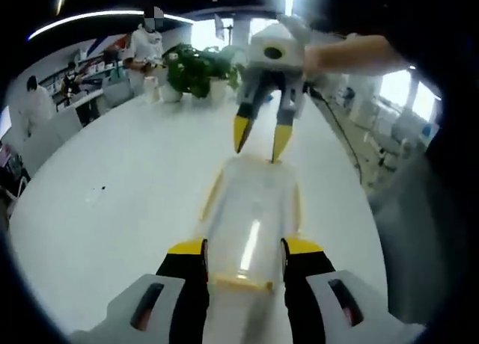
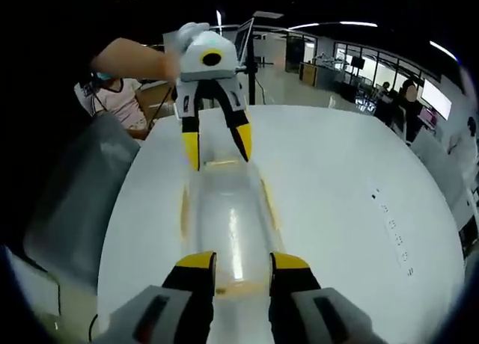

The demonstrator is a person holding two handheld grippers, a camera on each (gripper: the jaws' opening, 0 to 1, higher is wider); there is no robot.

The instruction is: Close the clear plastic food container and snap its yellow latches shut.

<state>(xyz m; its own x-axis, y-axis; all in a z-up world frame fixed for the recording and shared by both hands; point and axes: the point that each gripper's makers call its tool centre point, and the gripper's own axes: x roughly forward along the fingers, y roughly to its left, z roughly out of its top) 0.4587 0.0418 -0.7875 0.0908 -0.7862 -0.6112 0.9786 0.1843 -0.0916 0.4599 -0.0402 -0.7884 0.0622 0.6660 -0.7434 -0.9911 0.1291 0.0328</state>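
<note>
Two close views facing each other along container (image 1: 251,224), table (image 1: 112,202) shared

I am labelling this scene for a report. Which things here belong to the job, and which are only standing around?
Job:
- container, clear, lying on the table
- yellow latches along its sides
- left gripper, jaws at one end
- right gripper, jaws at the opposite end

Around:
- plants at the far table edge
- people in the background
- chair beside the table

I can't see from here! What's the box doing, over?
Both tools open: left, right, one at each end of box. Lid on. Table bare around it; plants far off.
</note>
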